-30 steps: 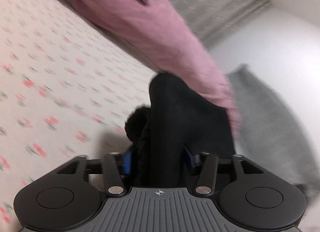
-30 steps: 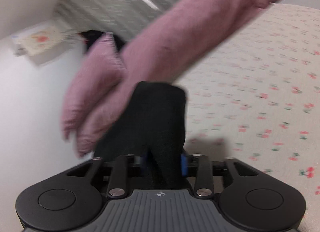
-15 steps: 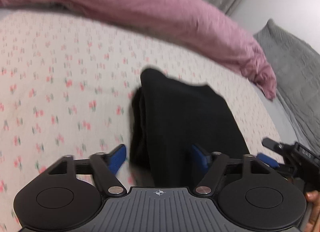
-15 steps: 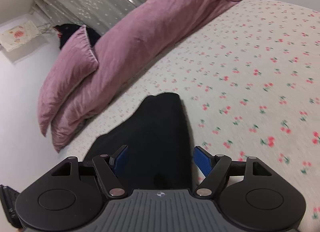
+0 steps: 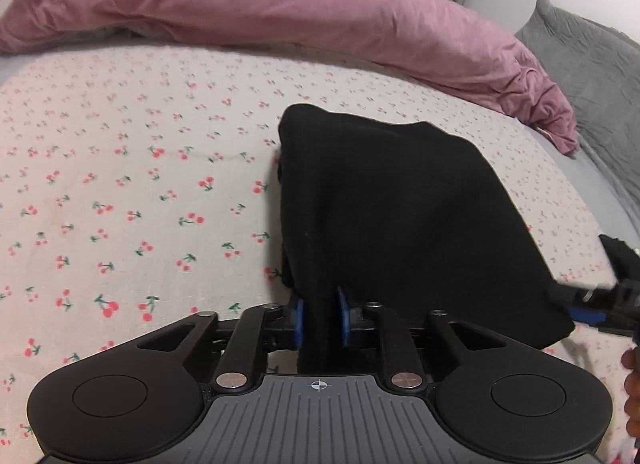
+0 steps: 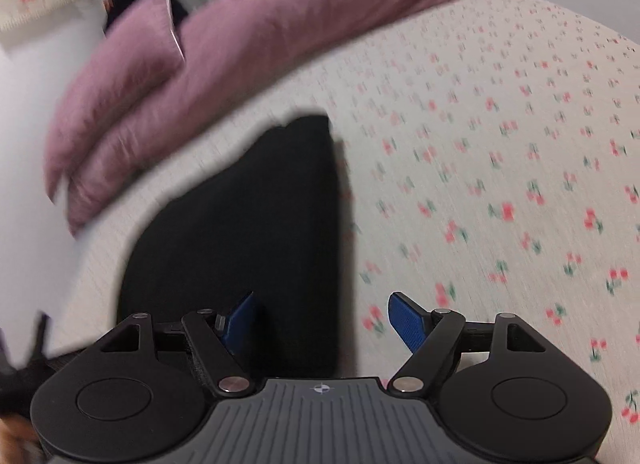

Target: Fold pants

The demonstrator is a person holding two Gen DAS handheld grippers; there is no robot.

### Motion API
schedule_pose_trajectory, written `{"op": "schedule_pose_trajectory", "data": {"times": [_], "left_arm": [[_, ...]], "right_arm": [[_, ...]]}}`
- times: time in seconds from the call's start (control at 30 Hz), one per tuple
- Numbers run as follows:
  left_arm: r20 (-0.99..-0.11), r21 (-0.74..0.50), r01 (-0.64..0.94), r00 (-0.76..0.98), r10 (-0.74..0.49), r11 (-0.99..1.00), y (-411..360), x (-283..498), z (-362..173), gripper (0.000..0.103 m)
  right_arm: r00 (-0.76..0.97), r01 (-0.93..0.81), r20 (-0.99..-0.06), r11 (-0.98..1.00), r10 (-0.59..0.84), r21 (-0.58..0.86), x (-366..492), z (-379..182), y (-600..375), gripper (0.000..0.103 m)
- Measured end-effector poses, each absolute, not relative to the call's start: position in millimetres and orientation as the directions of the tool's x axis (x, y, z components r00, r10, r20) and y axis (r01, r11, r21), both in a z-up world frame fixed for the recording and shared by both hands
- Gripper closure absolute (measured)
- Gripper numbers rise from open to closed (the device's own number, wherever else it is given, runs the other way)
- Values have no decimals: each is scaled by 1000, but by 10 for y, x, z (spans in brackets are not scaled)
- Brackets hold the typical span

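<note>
The black pants lie on the cherry-print bedsheet as a compact folded bundle, spreading out directly ahead of both tools, with the fold's thick stacked edge on the left as the left wrist view shows it. The left gripper sits at the bundle's near edge with its blue pads pressing a ridge of the cloth from both sides; its jaws have just been closing, and the fabric is clamped between them, probably so that the layers stay together while the bundle is shifted or doubled over again. The right gripper hangs over the opposite near corner with its jaws spread wide; they have just been opening, the left blue pad above the cloth and the right one above bare sheet, touching nothing that I can make out, so this side reads as let go. In the left wrist view its tip appears at the far right beside the pants' corner. Beyond the pants, ahead of both tools, runs a rolled pink duvet, and a grey blanket lies off to the right.
</note>
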State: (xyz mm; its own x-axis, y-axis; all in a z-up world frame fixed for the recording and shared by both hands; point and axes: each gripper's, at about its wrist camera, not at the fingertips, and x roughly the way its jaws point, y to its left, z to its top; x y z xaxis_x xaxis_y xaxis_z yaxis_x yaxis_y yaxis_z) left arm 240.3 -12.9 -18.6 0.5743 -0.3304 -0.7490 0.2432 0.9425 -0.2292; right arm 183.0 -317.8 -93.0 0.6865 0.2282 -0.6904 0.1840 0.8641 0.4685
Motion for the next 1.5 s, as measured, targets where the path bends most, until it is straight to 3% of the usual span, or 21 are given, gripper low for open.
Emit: {"op": "schedule_pose_trajectory", "data": {"times": [0.1, 0.17, 0.2, 0.23, 0.27, 0.33, 0.4, 0.57, 0.93, 1.5], "left_arm": [[-737, -188, 269, 598, -317, 945, -147, 2282, -96, 68], [-732, -174, 274, 606, -311, 946, -136, 2181, -34, 48], [-729, -174, 272, 610, -309, 947, -138, 2136, 14, 33], [-722, -170, 274, 619, -309, 946, -149, 2078, 49, 26], [-711, -161, 287, 630, -313, 944, -154, 2012, 80, 24], [-704, -125, 298, 645, -297, 946, -231, 1873, 156, 11], [-716, -96, 275, 648, -258, 957, -316, 1760, 182, 7], [-723, -45, 206, 668, -175, 977, -443, 1517, 155, 0], [-766, 34, 108, 641, -44, 994, -646, 1380, -108, 0], [-763, 66, 93, 647, -10, 993, -635, 1382, -150, 0]], "right_arm": [[686, 195, -692, 860, 224, 472, 1770, -902, -3184, 28], [698, 184, -679, 858, 229, 479, 1691, -799, -3179, 27], [702, 168, -675, 867, 228, 468, 1644, -742, -3151, 24], [705, 150, -673, 881, 223, 448, 1599, -692, -3110, 22], [710, 132, -672, 897, 212, 422, 1547, -638, -3061, 18], [719, 116, -670, 918, 185, 378, 1457, -571, -2974, 15], [726, 110, -669, 934, 158, 340, 1370, -512, -2901, 13], [776, 112, -628, 967, 59, 229, 1117, -432, -2746, 3], [754, 152, -645, 988, -120, -7, 1154, -678, -2495, 2], [729, 132, -673, 990, -125, -40, 1180, -794, -2301, 2]]}}
